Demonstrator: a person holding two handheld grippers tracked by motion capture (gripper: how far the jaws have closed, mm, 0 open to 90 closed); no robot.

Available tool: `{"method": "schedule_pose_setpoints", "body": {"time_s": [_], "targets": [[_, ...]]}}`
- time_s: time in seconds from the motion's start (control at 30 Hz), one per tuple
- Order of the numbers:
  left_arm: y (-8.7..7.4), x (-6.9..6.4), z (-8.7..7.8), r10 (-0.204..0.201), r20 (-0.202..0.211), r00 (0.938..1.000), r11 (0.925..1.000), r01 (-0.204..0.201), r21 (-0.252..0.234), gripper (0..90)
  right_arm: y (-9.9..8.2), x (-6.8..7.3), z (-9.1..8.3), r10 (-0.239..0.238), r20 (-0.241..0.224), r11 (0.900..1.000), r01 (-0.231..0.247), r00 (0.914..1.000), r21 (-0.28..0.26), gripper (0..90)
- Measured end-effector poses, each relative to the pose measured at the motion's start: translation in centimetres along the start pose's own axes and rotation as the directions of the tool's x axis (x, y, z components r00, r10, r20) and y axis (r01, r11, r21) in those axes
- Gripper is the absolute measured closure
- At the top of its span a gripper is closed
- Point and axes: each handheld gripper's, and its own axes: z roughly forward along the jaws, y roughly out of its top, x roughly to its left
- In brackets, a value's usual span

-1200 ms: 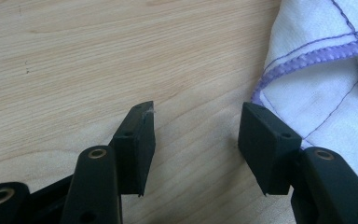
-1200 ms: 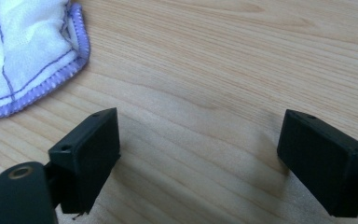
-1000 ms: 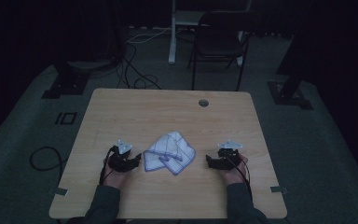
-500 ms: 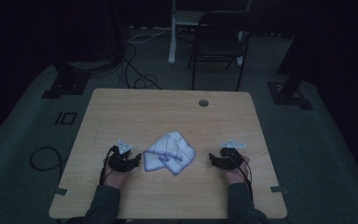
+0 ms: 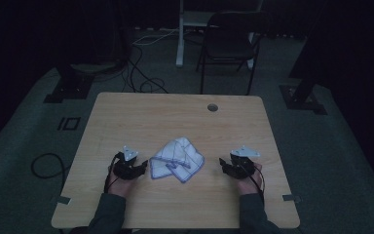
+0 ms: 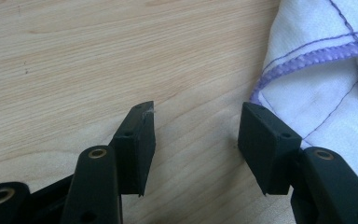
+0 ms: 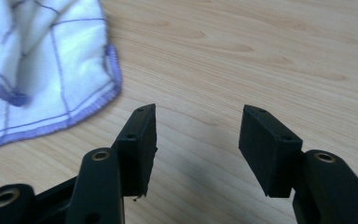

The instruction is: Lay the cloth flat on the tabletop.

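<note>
A crumpled white cloth with purple stitching lies on the wooden table, near the front middle. My left gripper rests just left of it, open, with bare wood between its jaws; the cloth's hem lies beside the right jaw, and I cannot tell whether they touch. My right gripper hovers a short way right of the cloth. It is open, and its jaws have just been closing a little with nothing between them. The cloth's edge lies off to its upper left.
A round cable hole sits near the table's far edge. Behind the table stand a dark chair and a white post. Cables trail on the floor, with black stand feet at both sides.
My right gripper has lifted slightly and edged to the right, away from the cloth. The left gripper and the cloth have stayed put.
</note>
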Motion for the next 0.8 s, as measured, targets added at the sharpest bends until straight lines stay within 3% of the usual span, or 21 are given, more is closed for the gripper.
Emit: {"method": "schedule_pose_setpoints", "body": {"time_s": [0.8], "targets": [[0.0, -0.3, -0.1, 0.005, 0.007, 1.0000, 1.0000, -0.005, 0.005, 48.9, 0.9, 4.1, 0.2, -0.097, -0.082, 0.9951, 0.095, 0.9919, -0.026, 54.5]]}}
